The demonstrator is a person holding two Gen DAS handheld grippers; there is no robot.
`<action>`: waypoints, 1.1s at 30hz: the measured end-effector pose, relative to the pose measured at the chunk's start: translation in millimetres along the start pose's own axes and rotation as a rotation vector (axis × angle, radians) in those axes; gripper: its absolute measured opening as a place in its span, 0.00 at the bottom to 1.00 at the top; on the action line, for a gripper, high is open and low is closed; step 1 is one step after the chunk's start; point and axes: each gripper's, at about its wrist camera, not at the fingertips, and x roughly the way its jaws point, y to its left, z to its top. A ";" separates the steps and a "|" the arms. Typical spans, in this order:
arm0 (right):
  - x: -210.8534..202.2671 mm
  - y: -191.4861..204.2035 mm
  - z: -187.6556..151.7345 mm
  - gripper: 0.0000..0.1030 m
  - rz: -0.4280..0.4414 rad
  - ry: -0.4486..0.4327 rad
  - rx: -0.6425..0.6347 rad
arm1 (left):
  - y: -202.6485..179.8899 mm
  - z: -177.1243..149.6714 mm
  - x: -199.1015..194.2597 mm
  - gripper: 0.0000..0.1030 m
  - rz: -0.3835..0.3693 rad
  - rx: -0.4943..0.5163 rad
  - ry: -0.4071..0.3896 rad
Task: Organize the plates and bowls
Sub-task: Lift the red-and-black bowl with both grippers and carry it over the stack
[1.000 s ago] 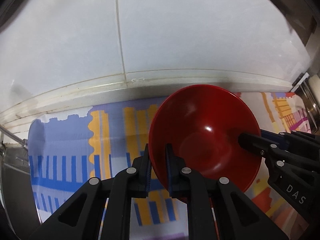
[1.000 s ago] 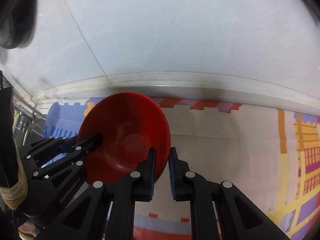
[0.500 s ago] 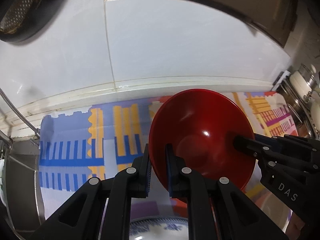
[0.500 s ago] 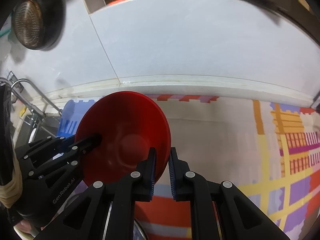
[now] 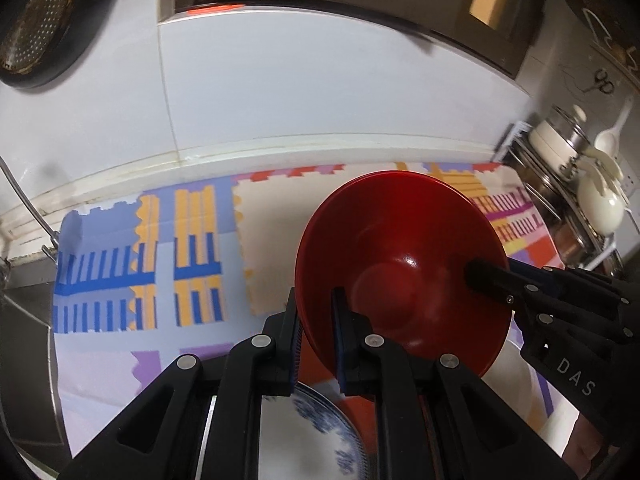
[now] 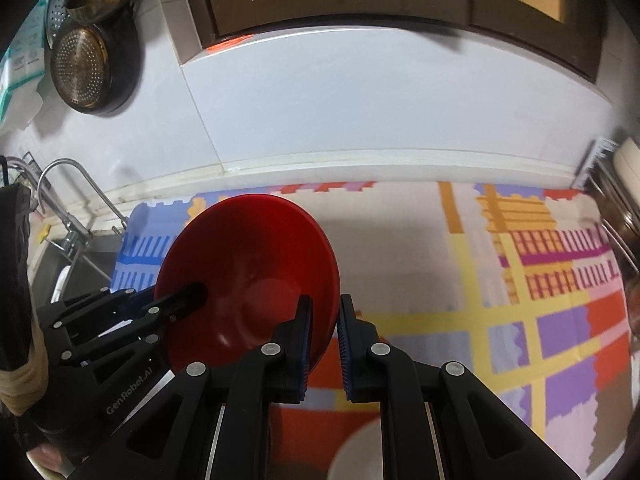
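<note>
A red bowl is held in the air above the patterned mat by both grippers. My left gripper is shut on its left rim, and my right gripper is shut on its right rim. A blue-patterned plate lies below the left gripper. A white dish lies under the bowl's right side and also shows in the right wrist view.
A colourful mat covers the counter up to the white tiled wall. A sink with a tap is at the left. A rack with pots and a ladle stands at the right. Strainers hang on the wall.
Both grippers have risen and pulled back from the wall with the red bowl between them. The plate, the white dish and the cupboards have come into view.
</note>
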 end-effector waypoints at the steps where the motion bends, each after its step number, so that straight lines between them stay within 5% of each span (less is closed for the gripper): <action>1: -4.4 -4.4 -3.7 0.13 -0.003 -0.002 0.008 | -4.1 -2.5 -1.9 0.14 -0.003 0.005 0.001; 16: -62.8 -42.5 -59.5 0.13 -0.077 -0.023 0.074 | -66.7 -35.7 -22.5 0.15 -0.084 0.103 0.018; 33: -68.3 -81.1 -108.4 0.13 -0.122 0.044 0.160 | -109.0 -65.7 1.1 0.15 -0.129 0.159 0.127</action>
